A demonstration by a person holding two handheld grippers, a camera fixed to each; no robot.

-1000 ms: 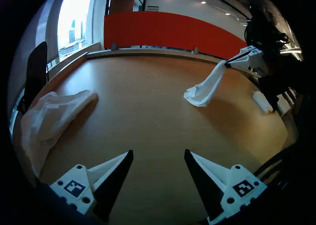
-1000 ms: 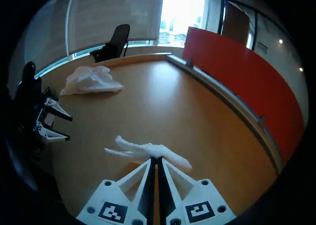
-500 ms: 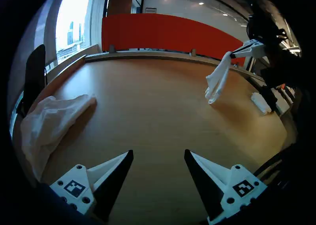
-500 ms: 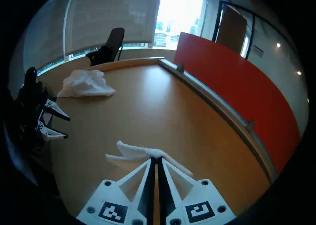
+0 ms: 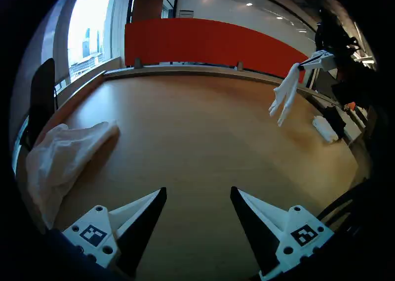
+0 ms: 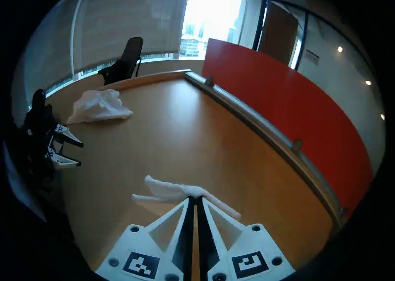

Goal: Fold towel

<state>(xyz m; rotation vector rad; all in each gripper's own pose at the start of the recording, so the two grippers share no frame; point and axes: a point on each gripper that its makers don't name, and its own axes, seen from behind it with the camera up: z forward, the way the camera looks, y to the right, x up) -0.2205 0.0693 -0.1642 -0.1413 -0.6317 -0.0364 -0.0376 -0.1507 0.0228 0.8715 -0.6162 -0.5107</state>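
Left gripper [image 5: 197, 202] is hovering near, jaws spread wide apart; right gripper [image 6: 196, 200] is hanging raised far right, jaws pinching a towel [image 6: 168, 188].

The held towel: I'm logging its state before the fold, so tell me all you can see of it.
The towel is small, white, soft-looking cloth, bunched and unfolded. The right tool is shut on one end of it. From there it hangs limp in two dangling tails, clear of the wooden table and seemingly touching nothing else.

One end of the towel [image 6: 170, 188] is hidden between the fingers [image 6: 168, 226]. The chair [image 5: 43, 98] is cut off at the edge.
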